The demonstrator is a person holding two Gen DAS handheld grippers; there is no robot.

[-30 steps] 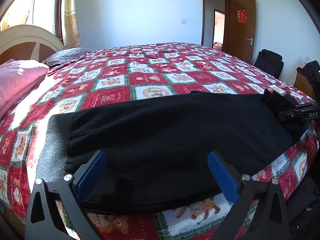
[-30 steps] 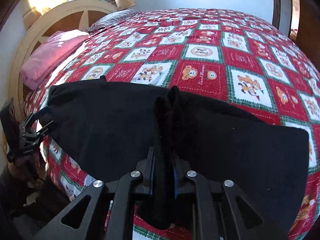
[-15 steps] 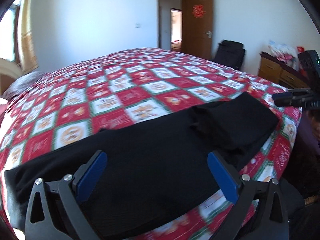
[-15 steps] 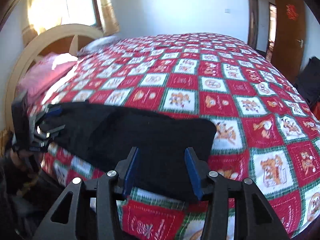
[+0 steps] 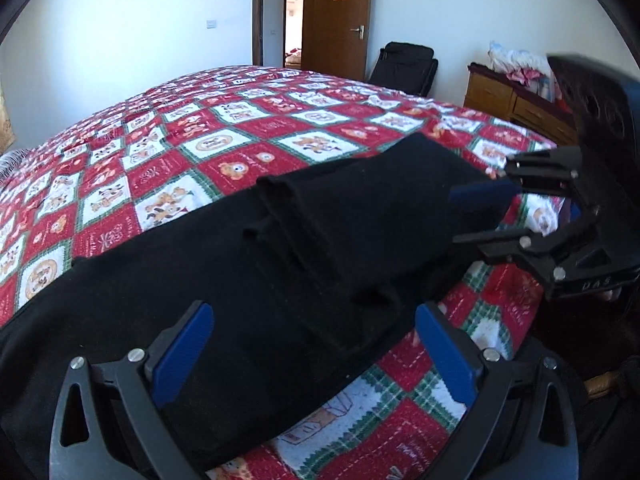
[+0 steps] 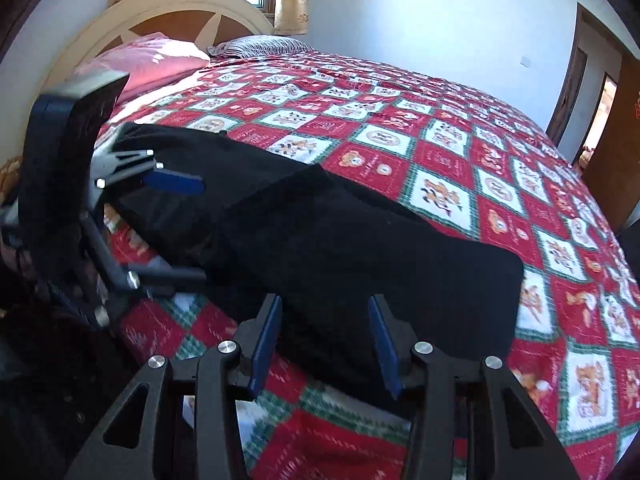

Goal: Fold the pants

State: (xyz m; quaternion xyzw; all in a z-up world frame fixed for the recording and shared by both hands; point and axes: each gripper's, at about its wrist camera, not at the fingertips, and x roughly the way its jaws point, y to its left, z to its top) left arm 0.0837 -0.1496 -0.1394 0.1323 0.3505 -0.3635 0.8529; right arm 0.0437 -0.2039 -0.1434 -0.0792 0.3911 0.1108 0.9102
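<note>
Black pants (image 5: 304,248) lie in a long strip along the near edge of the bed, with one end folded back over the middle; they also show in the right wrist view (image 6: 360,248). My left gripper (image 5: 312,344) is open and empty, its blue pads straddling the strip just above the cloth. My right gripper (image 6: 326,340) is open and empty over the folded end. Each gripper shows in the other's view, the right one (image 5: 480,216) at the pants' right end and the left one (image 6: 188,232) at the left.
The bed carries a red, white and green patterned quilt (image 5: 224,140). A pink pillow (image 6: 152,60), a striped pillow (image 6: 260,46) and the headboard (image 6: 172,12) are at its head. A brown door (image 5: 340,20), a black chair (image 5: 404,64) and a wooden dresser (image 5: 504,96) stand beyond.
My right gripper let go of the pants end after laying it over the middle and opened. Both grippers have swung in towards each other along the strip.
</note>
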